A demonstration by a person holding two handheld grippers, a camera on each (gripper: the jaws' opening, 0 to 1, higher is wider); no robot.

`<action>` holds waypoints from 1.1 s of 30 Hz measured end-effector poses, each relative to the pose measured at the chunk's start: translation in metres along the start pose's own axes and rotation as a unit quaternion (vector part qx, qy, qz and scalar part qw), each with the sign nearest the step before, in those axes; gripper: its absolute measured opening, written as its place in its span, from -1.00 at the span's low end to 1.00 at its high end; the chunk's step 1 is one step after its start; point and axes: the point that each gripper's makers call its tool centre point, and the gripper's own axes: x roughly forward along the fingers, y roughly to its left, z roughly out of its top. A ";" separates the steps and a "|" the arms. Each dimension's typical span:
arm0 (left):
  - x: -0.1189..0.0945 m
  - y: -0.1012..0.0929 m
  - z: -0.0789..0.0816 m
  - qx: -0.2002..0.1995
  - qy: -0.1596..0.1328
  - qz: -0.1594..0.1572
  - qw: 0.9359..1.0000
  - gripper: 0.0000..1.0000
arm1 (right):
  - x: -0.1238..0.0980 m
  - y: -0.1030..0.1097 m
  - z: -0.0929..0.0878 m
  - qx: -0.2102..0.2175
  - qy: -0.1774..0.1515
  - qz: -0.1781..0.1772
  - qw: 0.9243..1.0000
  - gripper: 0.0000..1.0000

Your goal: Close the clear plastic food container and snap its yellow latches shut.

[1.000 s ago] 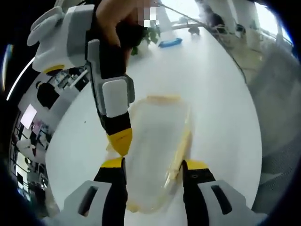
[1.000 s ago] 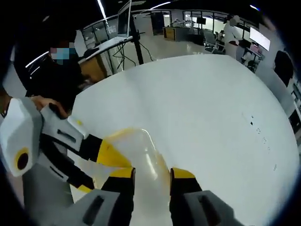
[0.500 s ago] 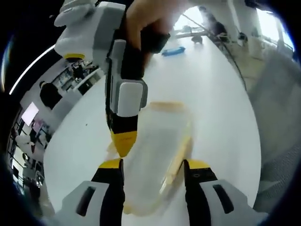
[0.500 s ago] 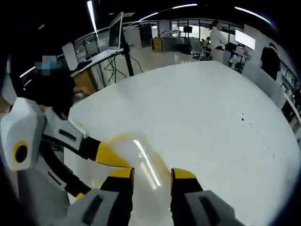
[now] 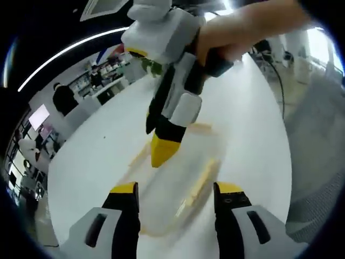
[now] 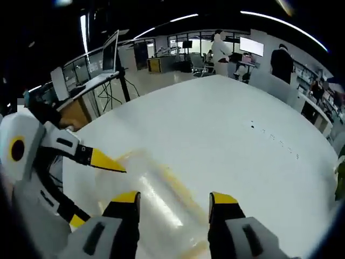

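The clear plastic container (image 5: 175, 181) lies on the white table (image 5: 253, 108), with yellow latches (image 5: 197, 186) along its sides. My left gripper (image 5: 177, 189) is open, its jaws standing on either side of the container's near end. My right gripper (image 5: 161, 154), held by a hand (image 5: 242, 27), comes down from above, and its yellow tip hovers over the lid's far left part. In the right gripper view the right gripper (image 6: 173, 198) is open above the blurred container (image 6: 156, 191). The left gripper (image 6: 91, 191) reaches in from the left with spread fingers.
The table (image 6: 226, 129) stretches wide and bare beyond the container. An office with desks, monitors and standing people (image 6: 218, 46) lies past its far edge. A grey floor (image 5: 318, 135) drops away on the right in the left gripper view.
My right gripper's jaws have spread noticeably wider, and it has swung over the lid's left side. The left gripper's jaws stay apart around the container. Both views have tilted.
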 end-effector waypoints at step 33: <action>-0.015 0.027 -0.023 -0.101 0.004 0.032 0.994 0.02 | -0.038 0.030 -0.052 -0.094 0.030 -0.027 0.995 -0.01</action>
